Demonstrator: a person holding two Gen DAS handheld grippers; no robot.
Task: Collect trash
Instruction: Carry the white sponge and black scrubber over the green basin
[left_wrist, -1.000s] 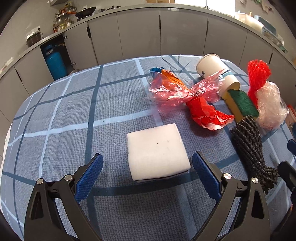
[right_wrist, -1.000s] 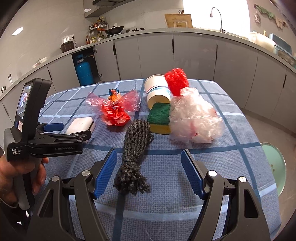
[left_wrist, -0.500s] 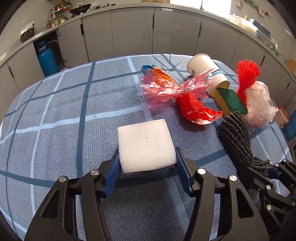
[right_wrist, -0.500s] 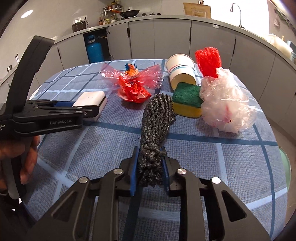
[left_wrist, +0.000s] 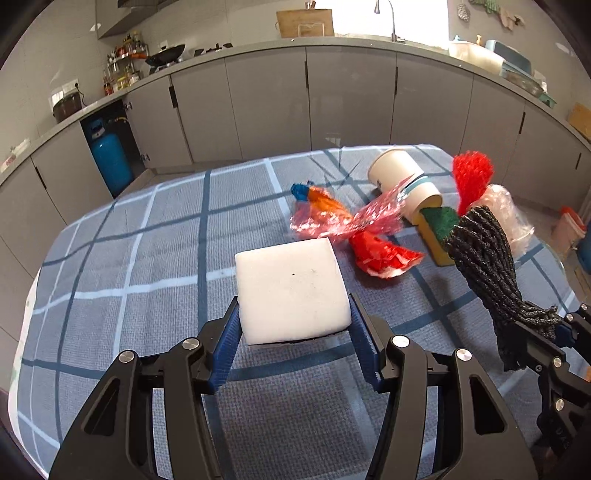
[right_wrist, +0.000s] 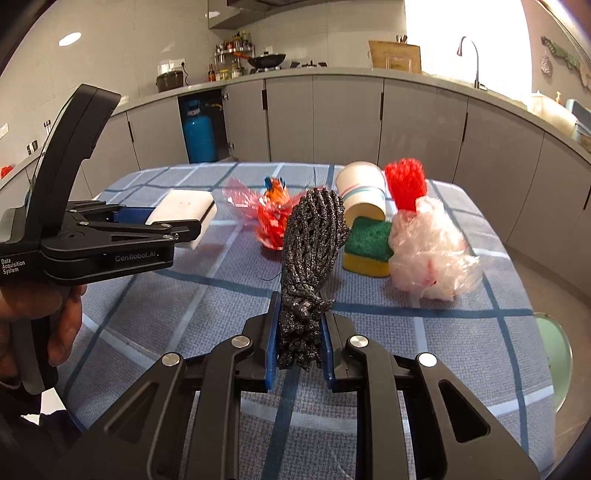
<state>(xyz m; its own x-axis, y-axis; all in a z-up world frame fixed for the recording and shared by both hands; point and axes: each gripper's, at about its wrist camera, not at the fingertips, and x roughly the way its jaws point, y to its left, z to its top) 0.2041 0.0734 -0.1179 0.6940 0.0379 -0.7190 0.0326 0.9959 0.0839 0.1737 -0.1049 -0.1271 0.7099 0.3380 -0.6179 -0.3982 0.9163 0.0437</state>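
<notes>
Two grippers are at work over the checked tablecloth (left_wrist: 147, 258). The left gripper (left_wrist: 293, 325) has its blue pads pressed on either side of one white foam block (left_wrist: 291, 286), held just above the cloth. The right gripper (right_wrist: 299, 332) is clamped on the tail of one dark rope bundle (right_wrist: 310, 240), which stands raised off the table.

Left lying on the cloth: one paper cup (right_wrist: 364, 194) on its side, one green-and-yellow sponge (right_wrist: 367, 247), one red mesh piece (right_wrist: 406, 182), one clear crumpled bag (right_wrist: 430, 254) and a red and pink wrapper heap (left_wrist: 354, 229), blurred, so its pieces are hard to count. The rope hides part of the sponge in the left view.
</notes>
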